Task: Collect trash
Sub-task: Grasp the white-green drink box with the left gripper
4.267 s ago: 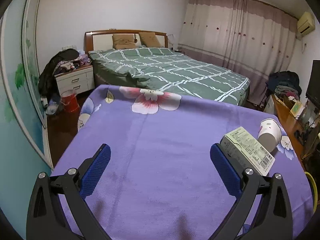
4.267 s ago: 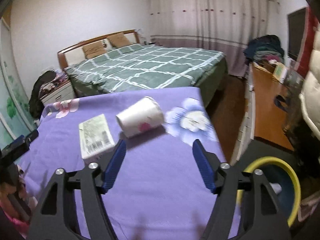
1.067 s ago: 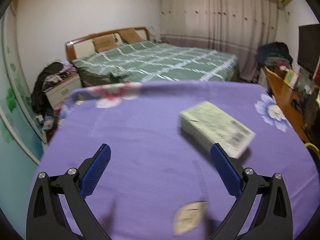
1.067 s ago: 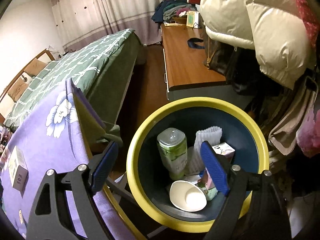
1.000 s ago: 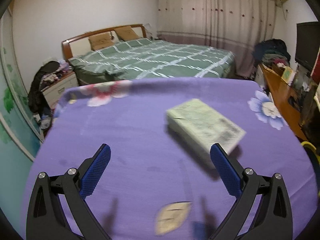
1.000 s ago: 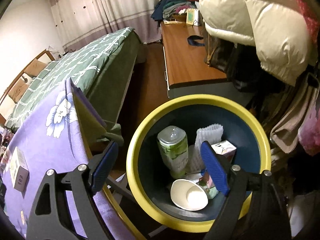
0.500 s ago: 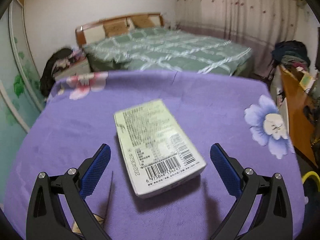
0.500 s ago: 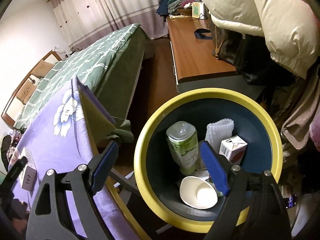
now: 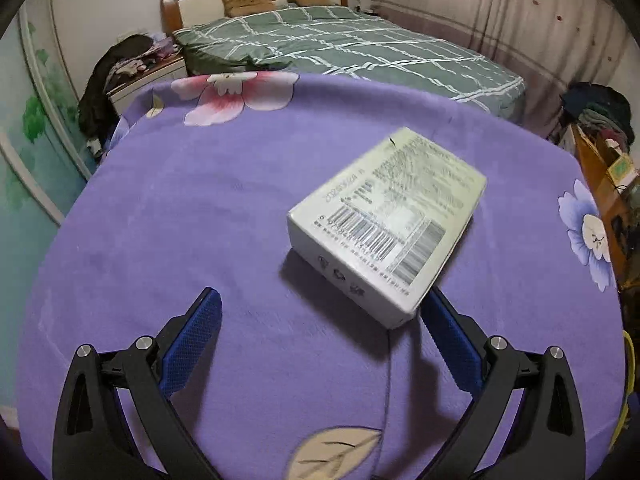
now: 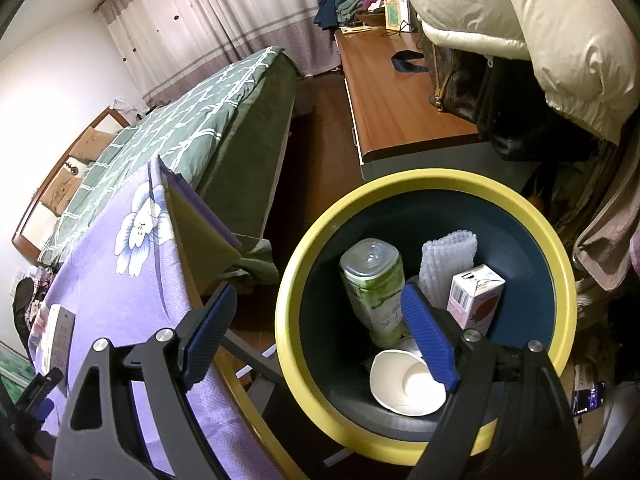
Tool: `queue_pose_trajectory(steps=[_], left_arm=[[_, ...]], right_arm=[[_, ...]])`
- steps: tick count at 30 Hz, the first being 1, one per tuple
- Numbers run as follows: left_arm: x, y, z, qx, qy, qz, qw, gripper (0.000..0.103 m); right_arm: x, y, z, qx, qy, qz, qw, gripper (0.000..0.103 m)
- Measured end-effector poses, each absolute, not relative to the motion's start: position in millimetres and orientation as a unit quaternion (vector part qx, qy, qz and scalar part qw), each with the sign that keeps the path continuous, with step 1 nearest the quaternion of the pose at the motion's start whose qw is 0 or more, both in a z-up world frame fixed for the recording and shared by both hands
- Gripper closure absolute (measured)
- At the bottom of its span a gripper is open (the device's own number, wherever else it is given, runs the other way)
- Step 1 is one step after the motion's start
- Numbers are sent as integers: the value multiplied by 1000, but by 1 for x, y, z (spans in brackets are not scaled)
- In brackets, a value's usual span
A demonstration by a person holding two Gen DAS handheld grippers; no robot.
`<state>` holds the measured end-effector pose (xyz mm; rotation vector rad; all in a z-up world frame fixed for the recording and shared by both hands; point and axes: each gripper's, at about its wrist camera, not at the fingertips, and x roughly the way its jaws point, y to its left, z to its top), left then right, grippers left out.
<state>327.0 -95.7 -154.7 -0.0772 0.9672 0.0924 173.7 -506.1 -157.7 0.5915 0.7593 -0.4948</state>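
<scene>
One flat cardboard box point(image 9: 387, 222) lies on the purple cloth point(image 9: 180, 208), just beyond the empty, wide-open left gripper point(image 9: 320, 346). Likely light and stiff; pinch its long sides. Right gripper point(image 10: 320, 336) hangs open over the yellow-rimmed bin point(image 10: 558, 240).

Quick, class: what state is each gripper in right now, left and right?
Left gripper: open, holding nothing; the white box lies just ahead on the purple cloth.
Right gripper: open and empty, over the yellow-rimmed bin.

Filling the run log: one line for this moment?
left claw: open, near box | right claw: open, over bin | cup: binned
</scene>
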Motion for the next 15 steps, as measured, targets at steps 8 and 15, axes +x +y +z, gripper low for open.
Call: queue_pose_trajectory(steps=[8,15], left_arm=[[375,-125,-140,83,451,-35,888,5],[406,-127,-147,96,478,-89,868,5]], right_arm=[[175,-505,-159,281,367,-237,855,23],[178,-507,-162,290,374,-232,850,23]])
